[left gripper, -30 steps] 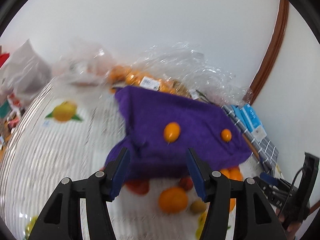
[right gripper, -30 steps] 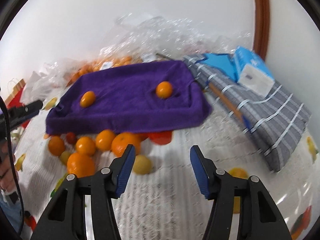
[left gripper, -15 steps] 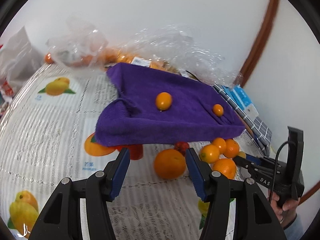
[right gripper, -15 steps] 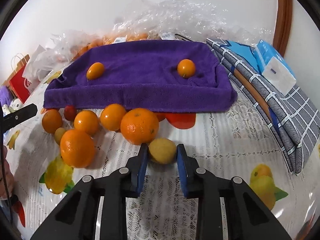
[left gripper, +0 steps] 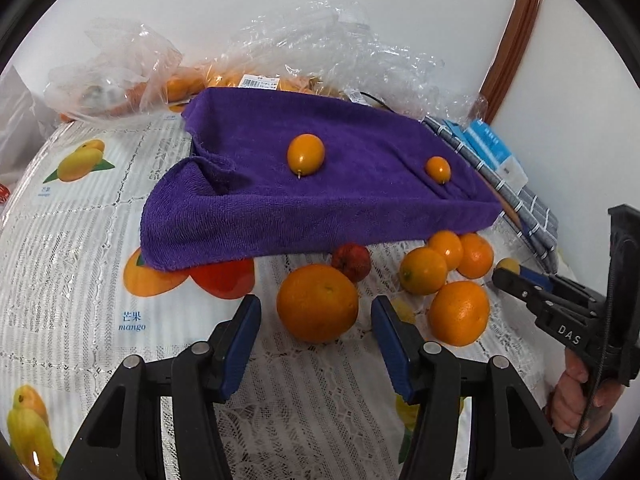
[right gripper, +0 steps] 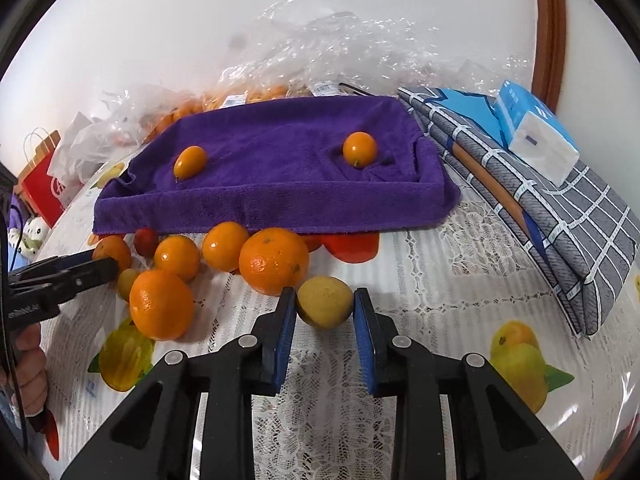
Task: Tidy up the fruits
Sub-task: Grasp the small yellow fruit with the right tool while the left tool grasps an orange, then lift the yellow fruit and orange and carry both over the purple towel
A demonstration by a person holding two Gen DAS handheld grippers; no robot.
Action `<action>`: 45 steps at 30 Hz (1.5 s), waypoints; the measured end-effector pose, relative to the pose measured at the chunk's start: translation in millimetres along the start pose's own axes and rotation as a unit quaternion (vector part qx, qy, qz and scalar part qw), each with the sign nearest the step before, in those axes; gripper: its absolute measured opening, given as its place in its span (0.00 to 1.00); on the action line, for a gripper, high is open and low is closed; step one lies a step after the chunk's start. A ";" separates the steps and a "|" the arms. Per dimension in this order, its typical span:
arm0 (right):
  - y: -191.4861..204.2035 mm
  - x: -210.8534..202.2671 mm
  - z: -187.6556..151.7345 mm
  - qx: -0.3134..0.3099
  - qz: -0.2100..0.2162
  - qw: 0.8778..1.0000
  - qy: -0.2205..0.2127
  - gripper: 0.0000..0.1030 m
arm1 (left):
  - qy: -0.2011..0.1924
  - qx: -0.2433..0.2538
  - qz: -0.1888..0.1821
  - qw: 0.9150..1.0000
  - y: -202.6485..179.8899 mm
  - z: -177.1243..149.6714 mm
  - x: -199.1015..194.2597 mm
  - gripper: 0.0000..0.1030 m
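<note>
Between the right tool's pads, a dull yellow lemon.

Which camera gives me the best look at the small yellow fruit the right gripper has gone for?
The right wrist view. The yellow fruit sits front and centre there, pinched between the right gripper's blue pads. The left wrist view shows only a sliver of it behind that gripper's tip, at the far right.

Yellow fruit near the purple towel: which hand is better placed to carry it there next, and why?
Right. Its tool is already shut on the yellow fruit; the left tool, closing, only brackets a big orange.
</note>
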State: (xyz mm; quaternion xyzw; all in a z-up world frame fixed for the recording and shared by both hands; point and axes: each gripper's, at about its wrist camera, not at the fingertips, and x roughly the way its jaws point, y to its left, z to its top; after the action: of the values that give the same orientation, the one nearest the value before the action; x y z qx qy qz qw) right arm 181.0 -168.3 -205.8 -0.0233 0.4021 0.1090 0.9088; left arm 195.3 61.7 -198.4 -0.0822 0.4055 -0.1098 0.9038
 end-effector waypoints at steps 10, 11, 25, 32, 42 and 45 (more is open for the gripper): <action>-0.9 -3.2 -0.4 0.001 0.009 1.000 -0.007 0.28 | -0.025 -0.017 -0.008 1.000 -0.5 -1.0 -8.0 0.37; -1.0 -3.5 -0.4 0.001 0.011 1.000 -0.007 0.28 | -0.029 -0.019 -0.008 0.999 -0.1 -0.6 -9.0 0.37; -16.5 -16.1 -1.3 0.039 0.020 0.999 -0.029 0.28 | -0.061 -0.009 -0.008 0.998 -5.7 -2.6 -25.3 0.37; -21.2 -38.7 23.7 0.052 0.021 0.997 -0.047 0.28 | -0.060 0.001 -0.006 0.998 -17.8 1.2 -38.7 0.37; -11.3 -48.1 98.3 0.027 0.036 0.993 -0.105 0.28 | -0.101 -0.019 0.003 0.995 -18.0 58.6 -61.5 0.37; -7.5 -41.5 123.1 0.022 0.032 0.992 -0.121 0.28 | -0.117 -0.043 0.008 0.992 -9.7 86.0 -55.6 0.37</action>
State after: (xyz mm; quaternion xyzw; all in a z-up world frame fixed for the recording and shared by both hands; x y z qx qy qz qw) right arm 244.9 -167.0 -92.4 0.0227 0.2920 0.1316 0.9471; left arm 222.6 72.3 -99.8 -0.1298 0.3023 -0.0744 0.9414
